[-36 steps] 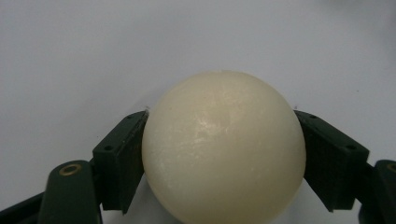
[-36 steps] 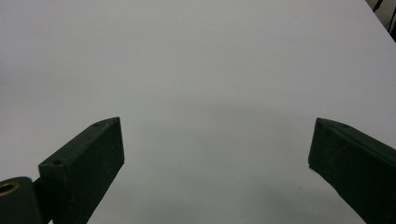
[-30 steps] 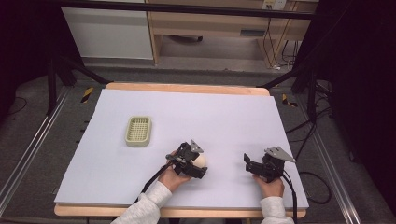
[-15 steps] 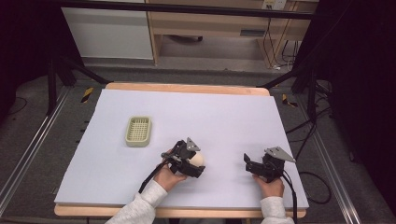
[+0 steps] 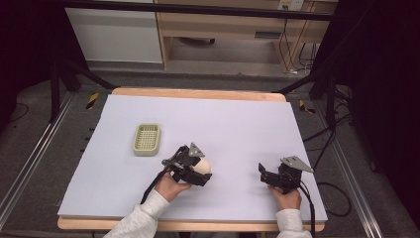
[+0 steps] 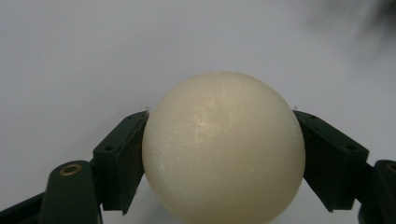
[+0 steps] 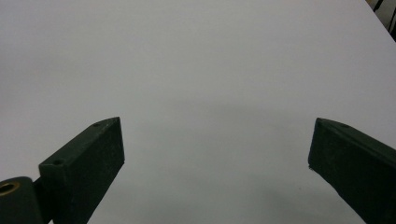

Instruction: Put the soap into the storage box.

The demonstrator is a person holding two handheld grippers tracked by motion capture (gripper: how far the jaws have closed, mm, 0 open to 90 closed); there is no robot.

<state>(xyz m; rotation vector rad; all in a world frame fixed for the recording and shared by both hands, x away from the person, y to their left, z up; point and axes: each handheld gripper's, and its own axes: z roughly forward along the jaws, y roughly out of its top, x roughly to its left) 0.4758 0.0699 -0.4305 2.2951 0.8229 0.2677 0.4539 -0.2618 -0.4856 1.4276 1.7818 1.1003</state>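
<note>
The worktop (image 5: 223,119) is covered by a pale lavender sheet, with a wooden edge showing at its far and near sides. On its left half lies a small green slatted tray (image 5: 147,139), with nothing visible in it. Near the middle, toward the near edge, the left gripper (image 5: 198,171) is clamped on a cream ball (image 5: 202,166); in the left gripper view both jaws press against the sides of the ball (image 6: 224,149). To the right, well apart, the right gripper (image 5: 267,174) rests low over the sheet with its jaws spread wide, gripping nothing.
</note>
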